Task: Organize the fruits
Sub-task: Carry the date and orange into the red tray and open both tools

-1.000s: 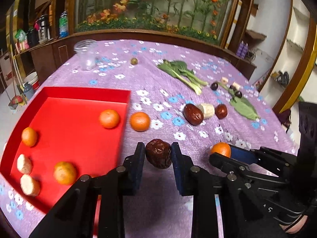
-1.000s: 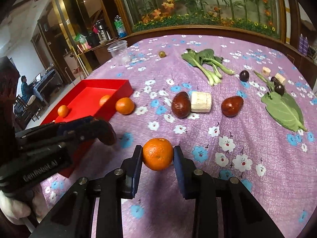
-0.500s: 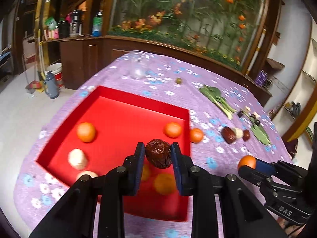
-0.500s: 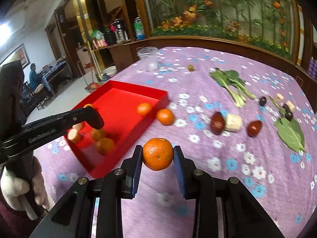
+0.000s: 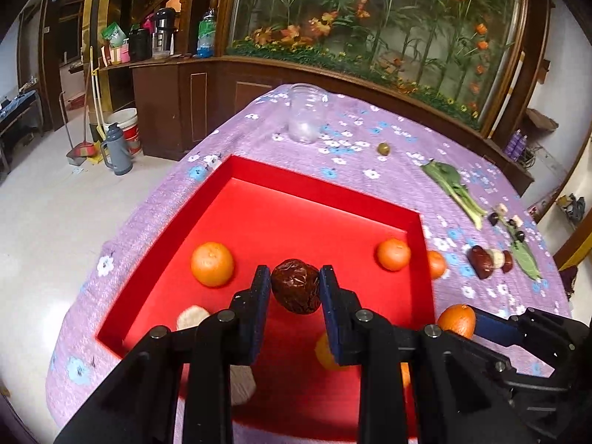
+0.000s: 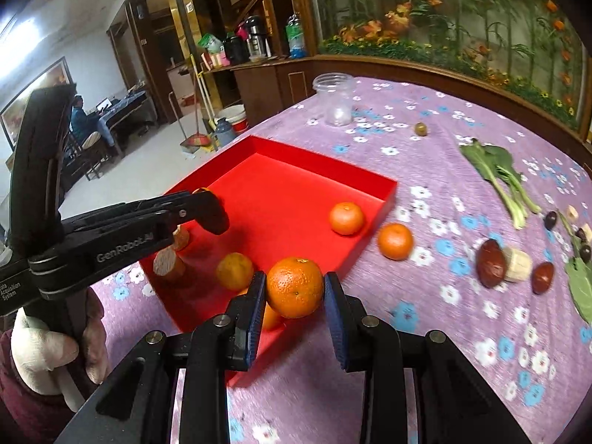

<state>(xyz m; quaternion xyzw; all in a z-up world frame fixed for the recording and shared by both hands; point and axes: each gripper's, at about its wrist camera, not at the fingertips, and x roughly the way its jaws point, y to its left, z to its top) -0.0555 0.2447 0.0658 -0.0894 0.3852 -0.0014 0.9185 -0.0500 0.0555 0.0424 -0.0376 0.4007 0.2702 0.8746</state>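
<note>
Legibly | left claw (image 6: 207, 207) | "GenRobot.AI"; small print probably "Data Acquisition System"

Left gripper (image 5: 295, 288) clamps a date (image 5: 296, 285) above the red tray (image 5: 318, 194); right gripper (image 5: 467, 322) grips an orange (image 5: 456, 320).

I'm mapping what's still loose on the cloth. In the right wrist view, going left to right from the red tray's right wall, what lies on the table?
Red tray → loose orange → large dark red date → pale cut chunk → smaller dark red date → green leaf.
</note>
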